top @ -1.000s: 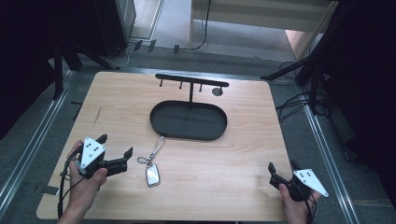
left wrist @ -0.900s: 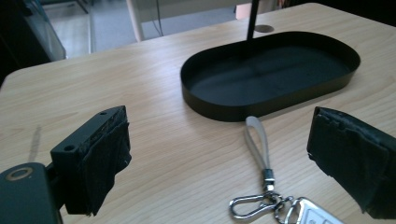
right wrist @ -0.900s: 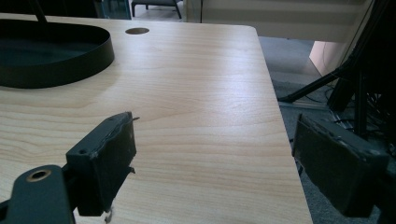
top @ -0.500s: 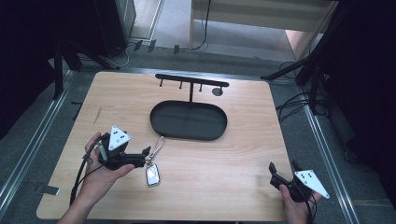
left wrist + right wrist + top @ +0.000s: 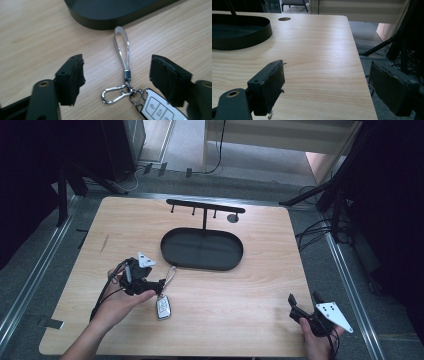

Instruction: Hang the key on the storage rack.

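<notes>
Left tongs point(image 5: 117, 80) agape over key fob point(image 5: 157, 107), fob cut off by frame edge

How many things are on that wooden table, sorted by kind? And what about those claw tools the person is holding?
Black oval metal tray with a hook rack: 1
Silver car key fob on a strap and clip: 1
Hand-held black claws: 2, the left claw and the right claw, both open
Total: 4
</notes>
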A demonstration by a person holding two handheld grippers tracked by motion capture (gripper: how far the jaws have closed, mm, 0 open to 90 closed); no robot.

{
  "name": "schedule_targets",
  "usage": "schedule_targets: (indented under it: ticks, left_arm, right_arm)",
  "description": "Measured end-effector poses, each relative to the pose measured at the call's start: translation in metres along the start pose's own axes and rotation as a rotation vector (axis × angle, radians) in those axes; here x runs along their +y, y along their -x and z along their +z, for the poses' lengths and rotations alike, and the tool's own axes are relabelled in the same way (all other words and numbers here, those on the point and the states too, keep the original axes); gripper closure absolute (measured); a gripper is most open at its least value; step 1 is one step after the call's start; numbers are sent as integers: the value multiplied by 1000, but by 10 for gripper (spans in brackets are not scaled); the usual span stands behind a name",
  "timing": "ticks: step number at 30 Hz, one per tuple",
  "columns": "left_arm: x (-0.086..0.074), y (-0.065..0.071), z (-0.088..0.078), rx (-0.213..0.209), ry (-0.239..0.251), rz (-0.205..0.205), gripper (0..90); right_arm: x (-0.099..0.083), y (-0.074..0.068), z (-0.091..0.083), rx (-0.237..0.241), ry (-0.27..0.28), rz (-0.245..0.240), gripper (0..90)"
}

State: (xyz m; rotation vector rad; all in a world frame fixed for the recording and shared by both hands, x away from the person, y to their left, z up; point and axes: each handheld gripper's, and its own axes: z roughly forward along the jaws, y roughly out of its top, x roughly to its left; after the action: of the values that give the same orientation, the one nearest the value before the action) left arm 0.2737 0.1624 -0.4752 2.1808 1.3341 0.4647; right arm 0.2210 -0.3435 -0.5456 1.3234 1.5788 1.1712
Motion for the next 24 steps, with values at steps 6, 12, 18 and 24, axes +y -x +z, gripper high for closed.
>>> schedule_targets:
  ticks: [6,12,18,24]
  left_arm:
    - [1,1,11,-12,-53,-1,393]
    - [2,-1,20,-33,-92,-14,531]
    - [3,0,31,-85,-144,-39,604]
    - [4,4,38,-70,-178,-27,667]
  right_arm:
    - [0,0,0,-1,0,-1,138]
    - [0,0,0,-2,2,-2,138]
    - [0,-1,0,-2,2,-2,138]
    - [0,-1,0,-2,4,-5,138]
